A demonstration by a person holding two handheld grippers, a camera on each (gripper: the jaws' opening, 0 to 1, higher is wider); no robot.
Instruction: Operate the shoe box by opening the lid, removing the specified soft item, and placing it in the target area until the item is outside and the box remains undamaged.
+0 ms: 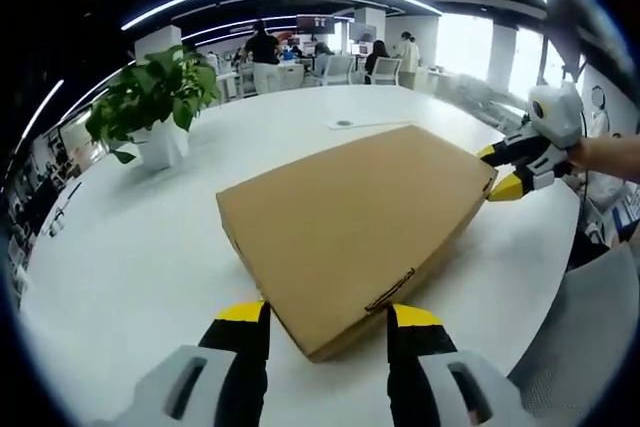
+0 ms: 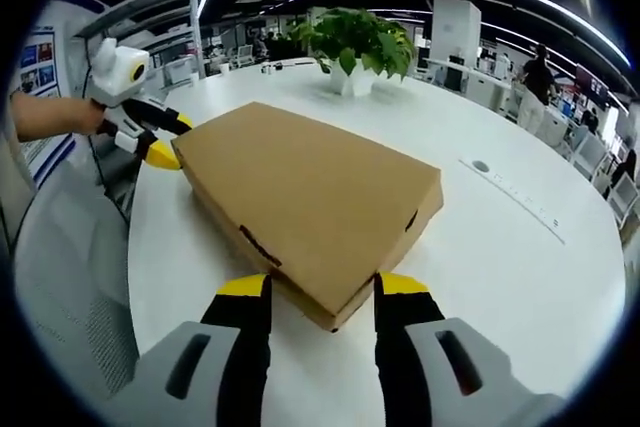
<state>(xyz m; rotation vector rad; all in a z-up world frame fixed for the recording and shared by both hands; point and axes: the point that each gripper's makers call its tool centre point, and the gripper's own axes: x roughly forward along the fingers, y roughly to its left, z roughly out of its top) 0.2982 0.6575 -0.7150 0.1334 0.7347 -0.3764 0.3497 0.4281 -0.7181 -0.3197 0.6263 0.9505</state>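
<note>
A closed brown cardboard shoe box [image 1: 350,212] lies flat on the white table [image 1: 150,257]. In the left gripper view my left gripper [image 1: 328,315] is open, its yellow-tipped jaws standing on either side of the box's near corner. My right gripper [image 1: 510,169] sits at the box's far right corner, a hand holding it. In the right gripper view the box [image 2: 310,192] lies lid down, and my right gripper [image 2: 322,285] is open astride its near corner. The left gripper [image 2: 158,137] is at the opposite corner, open. The box's contents are hidden.
A potted green plant [image 1: 150,97] [image 2: 355,42] stands on the table beyond the box. A round cable port [image 2: 481,166] is set in the tabletop. A grey chair [image 2: 60,277] sits by the table edge. People and desks fill the office behind.
</note>
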